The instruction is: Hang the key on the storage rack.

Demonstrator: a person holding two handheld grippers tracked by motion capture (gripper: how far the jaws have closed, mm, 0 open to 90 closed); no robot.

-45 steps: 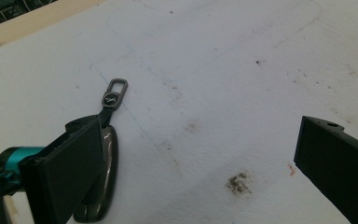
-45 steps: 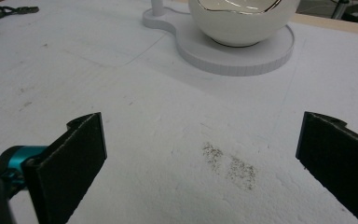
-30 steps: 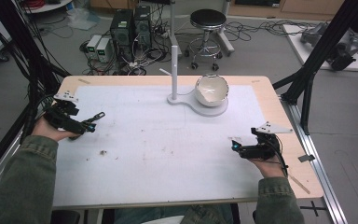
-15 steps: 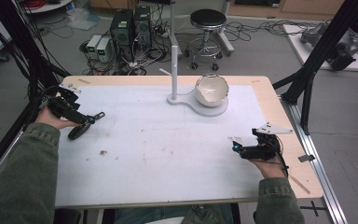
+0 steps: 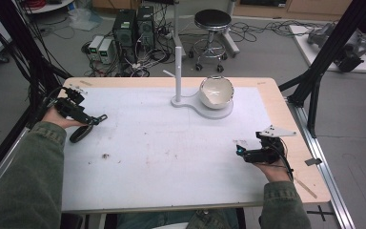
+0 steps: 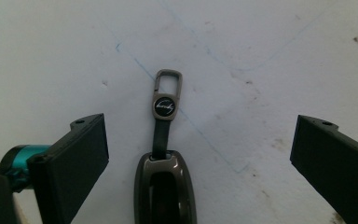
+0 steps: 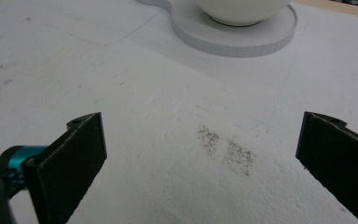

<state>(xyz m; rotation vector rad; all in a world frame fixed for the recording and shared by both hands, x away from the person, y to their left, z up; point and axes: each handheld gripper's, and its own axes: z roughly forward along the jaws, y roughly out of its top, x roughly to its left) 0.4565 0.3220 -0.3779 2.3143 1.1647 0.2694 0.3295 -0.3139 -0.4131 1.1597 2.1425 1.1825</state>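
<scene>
A dark key fob (image 6: 165,191) with a short strap and a metal clasp (image 6: 168,91) lies flat on the white table top (image 5: 171,157). In the high view the key fob (image 5: 78,134) rests near the table's left edge. My left gripper (image 6: 198,128) is open, its jaws spread wide on either side of the fob without touching it; from above, the left gripper (image 5: 89,123) sits just beyond the fob. My right gripper (image 5: 240,151) rests at the right side, and the right gripper (image 7: 200,135) is open over bare table.
A white bowl (image 5: 216,90) sits on a round white base (image 5: 217,113) at the back centre, joined to an upright white post (image 5: 178,71). The same bowl (image 7: 240,11) and base (image 7: 242,39) lie ahead of the right gripper. Dark smudges (image 7: 226,149) mark the table.
My left hand has drawn back slightly toward the far left, and the key fob now lies exposed on the table by its jaws. The right gripper has not moved.
</scene>
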